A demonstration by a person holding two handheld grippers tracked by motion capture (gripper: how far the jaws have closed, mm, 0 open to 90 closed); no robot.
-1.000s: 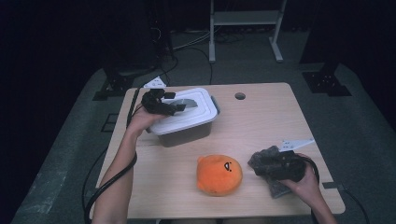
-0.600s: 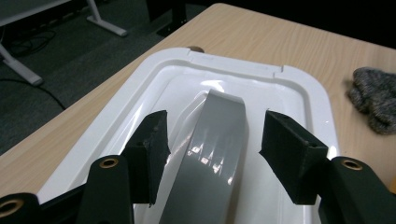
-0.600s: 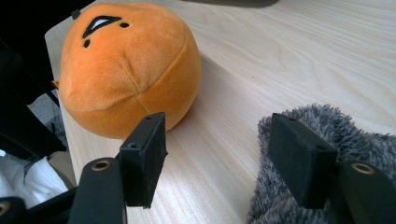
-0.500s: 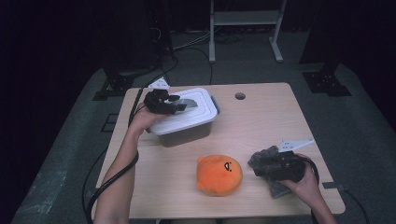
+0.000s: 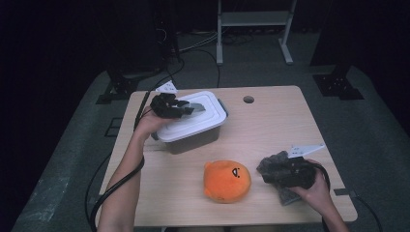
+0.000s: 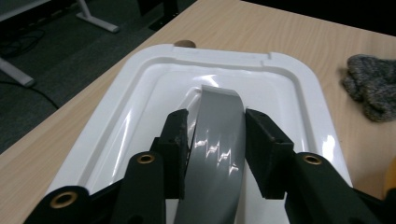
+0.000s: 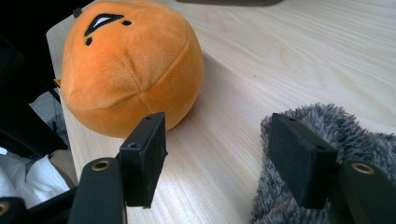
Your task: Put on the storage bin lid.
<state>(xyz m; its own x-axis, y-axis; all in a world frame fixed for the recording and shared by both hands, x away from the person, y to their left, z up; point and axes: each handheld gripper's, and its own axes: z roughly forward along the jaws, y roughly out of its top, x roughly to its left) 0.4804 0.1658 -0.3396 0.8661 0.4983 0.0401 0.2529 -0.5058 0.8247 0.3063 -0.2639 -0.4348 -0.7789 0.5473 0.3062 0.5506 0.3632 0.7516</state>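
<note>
A white-lidded storage box (image 5: 212, 118) stands at the table's back left. My left gripper (image 5: 187, 110) lies over the lid (image 6: 149, 79). Its jaws have just been closing and now pinch the lid's grey handle (image 6: 217, 140) from both sides. An orange plush toy (image 5: 227, 180) rests at the front centre. Right of it, my right gripper (image 5: 269, 171) hovers low and open over bare wood (image 7: 224, 116). One jaw is near the plush (image 7: 126, 65) and the other is above a grey fuzzy cloth (image 7: 336, 126).
The grey fuzzy cloth (image 5: 285, 193) lies under my right hand near the table's front right edge. A white paper tag (image 5: 307, 147) sits behind it and another tag (image 5: 167, 87) at the back left. A cable hole (image 5: 248, 99) is at the table's back.
Both hands have kept their places. The left gripper's jaws have drawn in on the lid's grey handle.
</note>
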